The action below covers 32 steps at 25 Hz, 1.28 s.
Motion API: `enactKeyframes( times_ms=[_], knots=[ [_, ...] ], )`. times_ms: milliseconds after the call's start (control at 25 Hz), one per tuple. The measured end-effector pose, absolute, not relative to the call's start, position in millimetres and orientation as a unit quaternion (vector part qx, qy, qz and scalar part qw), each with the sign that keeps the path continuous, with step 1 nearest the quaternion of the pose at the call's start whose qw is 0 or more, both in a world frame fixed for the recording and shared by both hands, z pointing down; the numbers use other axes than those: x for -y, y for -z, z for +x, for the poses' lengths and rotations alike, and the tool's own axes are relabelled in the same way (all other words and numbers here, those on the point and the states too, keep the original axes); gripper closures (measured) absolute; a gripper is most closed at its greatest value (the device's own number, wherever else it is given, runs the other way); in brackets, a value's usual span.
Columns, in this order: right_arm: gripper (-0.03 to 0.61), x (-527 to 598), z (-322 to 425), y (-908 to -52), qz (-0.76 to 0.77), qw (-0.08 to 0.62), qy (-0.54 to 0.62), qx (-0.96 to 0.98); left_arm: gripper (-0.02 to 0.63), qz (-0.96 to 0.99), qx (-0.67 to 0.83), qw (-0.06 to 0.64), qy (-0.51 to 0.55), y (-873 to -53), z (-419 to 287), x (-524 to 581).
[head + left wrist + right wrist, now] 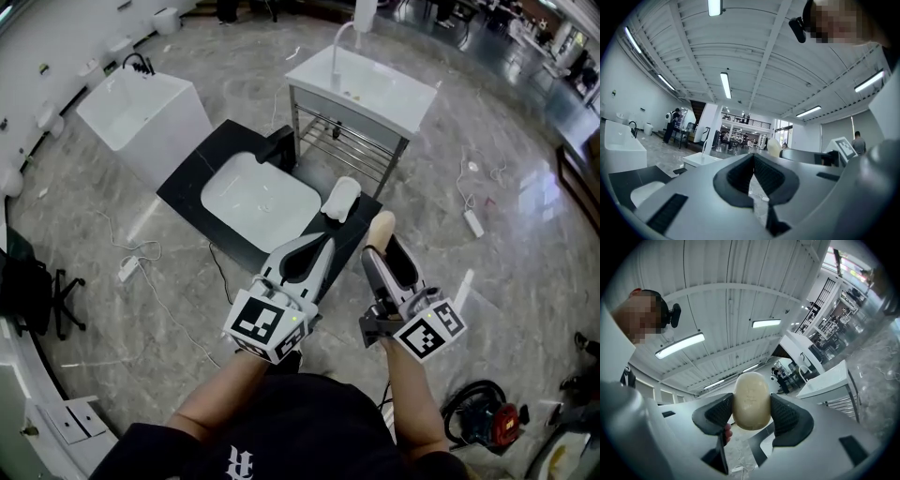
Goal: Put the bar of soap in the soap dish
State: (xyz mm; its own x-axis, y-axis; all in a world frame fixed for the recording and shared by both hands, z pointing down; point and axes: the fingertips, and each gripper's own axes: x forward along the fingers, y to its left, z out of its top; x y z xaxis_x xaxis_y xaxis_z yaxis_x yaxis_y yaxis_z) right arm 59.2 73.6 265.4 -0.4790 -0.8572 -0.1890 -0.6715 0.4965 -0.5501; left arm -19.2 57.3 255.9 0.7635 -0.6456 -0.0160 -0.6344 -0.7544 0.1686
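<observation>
Cream-coloured oval bar of soap (751, 397) stands pinched in the right gripper (751, 409).

Holds the left gripper (323, 246) and right gripper (386, 244) out ahead of the body, side by side and near each other, on bare forearms (220, 392). Has the left jaws pressed together, nothing between. Clamps the bar of soap (751, 399) in the right jaws (one pad on each flank, rounded end past the tips).

one soap bar (381, 225), one soap dish (340, 199), three washbasins (261, 202) (145, 108) (361, 89), two tongs (319, 246) (383, 246)
</observation>
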Motion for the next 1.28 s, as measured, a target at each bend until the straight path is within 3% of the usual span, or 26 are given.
enactKeyframes(
  times_ms=[680,1280],
  knots=[
    [0.334,28.8,44.7,-281.5,-0.504,0.210,0.201,-0.813,0.606,0.947,0.304,0.098,0.034,-285.7,-33.6,55.6],
    [0.334,139.3,71.1,-325.9,-0.444,0.162,0.239,-0.848,0.606,0.924,0.366,0.108,0.018,-331.1,-5.8,144.9]
  ],
)
